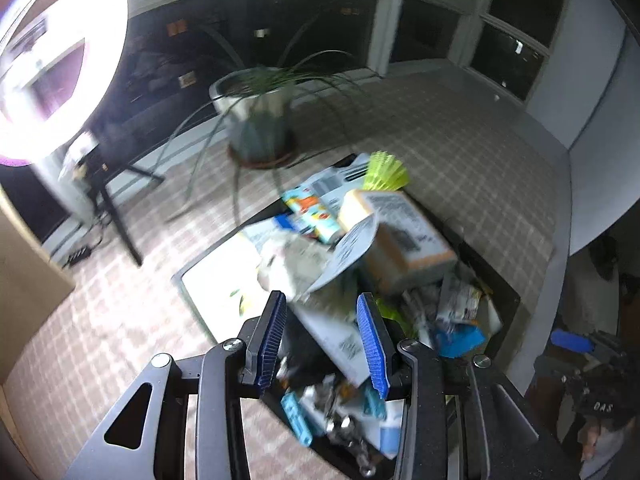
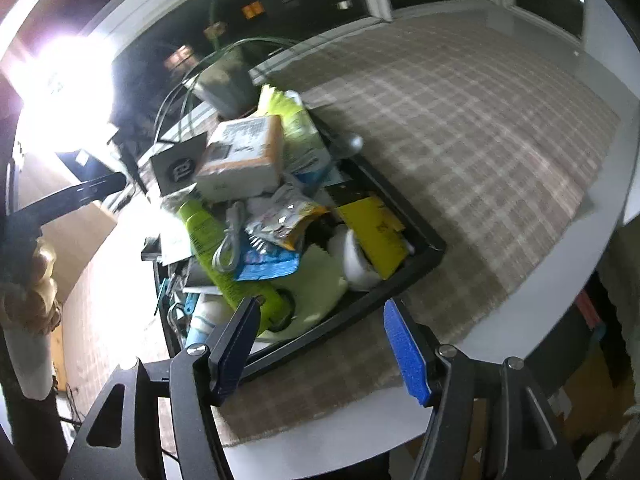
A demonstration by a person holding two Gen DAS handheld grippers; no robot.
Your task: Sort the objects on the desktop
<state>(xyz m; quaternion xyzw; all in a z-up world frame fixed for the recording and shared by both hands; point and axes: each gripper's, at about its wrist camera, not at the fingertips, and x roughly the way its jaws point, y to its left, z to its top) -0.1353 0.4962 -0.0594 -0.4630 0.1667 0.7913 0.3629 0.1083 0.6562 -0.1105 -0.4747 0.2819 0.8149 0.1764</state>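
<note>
A black tray (image 2: 424, 254) heaped with desktop clutter sits on a plaid cloth. In the right wrist view it holds an orange-and-white box (image 2: 244, 158), a lime green tube (image 2: 224, 264), a white cable (image 2: 230, 242), a yellow card (image 2: 378, 236) and snack packets (image 2: 286, 222). In the left wrist view the tray (image 1: 508, 300) shows the same box (image 1: 404, 240) and crumpled paper (image 1: 296, 264). My left gripper (image 1: 322, 304) is open and empty above the pile. My right gripper (image 2: 324, 312) is open and empty over the tray's near edge.
A potted plant (image 1: 258, 120) with long leaves stands behind the tray. A ring light (image 1: 52, 60) on a tripod stands at the left. The plaid cloth (image 2: 460, 120) spreads to the right of the tray, up to the white table edge (image 2: 552, 304).
</note>
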